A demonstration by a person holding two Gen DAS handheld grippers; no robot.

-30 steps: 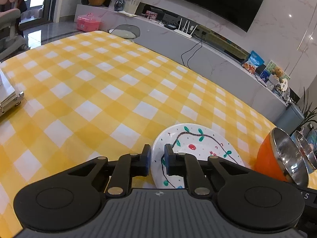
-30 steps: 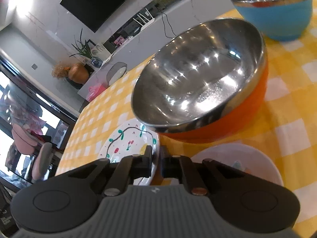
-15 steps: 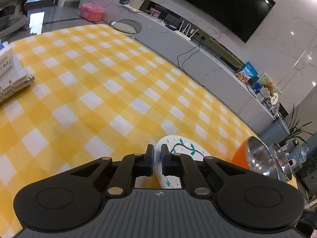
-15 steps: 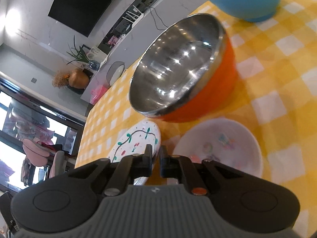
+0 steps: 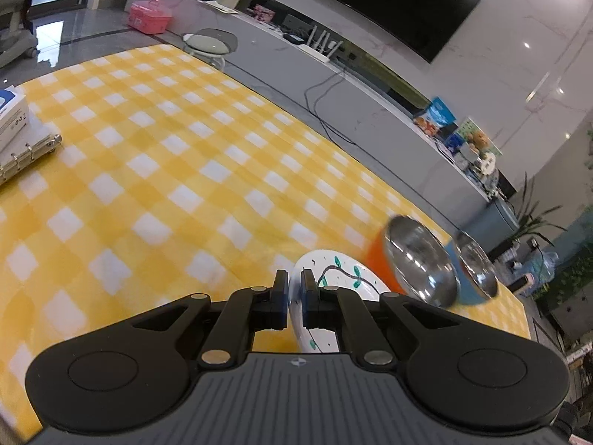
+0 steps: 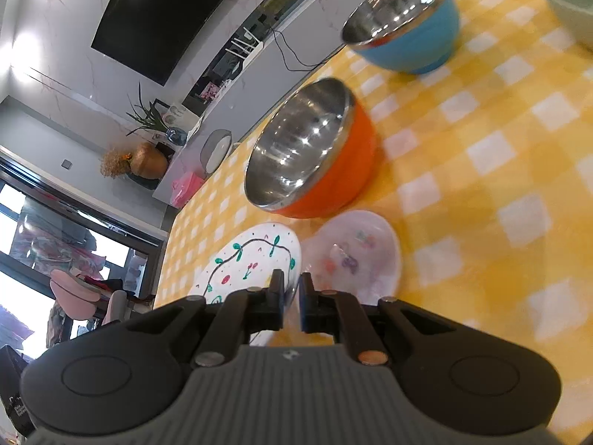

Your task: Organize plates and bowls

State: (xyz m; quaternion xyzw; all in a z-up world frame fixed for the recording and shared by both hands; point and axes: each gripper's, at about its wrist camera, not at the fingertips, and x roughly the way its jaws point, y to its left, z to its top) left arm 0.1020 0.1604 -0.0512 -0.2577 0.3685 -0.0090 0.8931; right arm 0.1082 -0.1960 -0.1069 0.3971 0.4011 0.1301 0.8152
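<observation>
In the left wrist view, the left gripper (image 5: 294,289) has just closed its jaws onto the rim of the painted plate (image 5: 333,278) on the checked table (image 5: 155,170); the plate looks smaller and further than before. In the right wrist view, the right gripper (image 6: 291,294) has its jaws together with nothing held, above the painted plate and beside the clear plate (image 6: 352,256), while the orange bowl (image 6: 315,159) and blue bowl (image 6: 404,26) now lie further off, so I judge nothing is stacked yet.

From my right fingers (image 6: 291,289), one plate (image 6: 252,259) lies at eleven o'clock, another plate (image 6: 355,252) at one, two bowls (image 6: 311,155) farther at twelve.
</observation>
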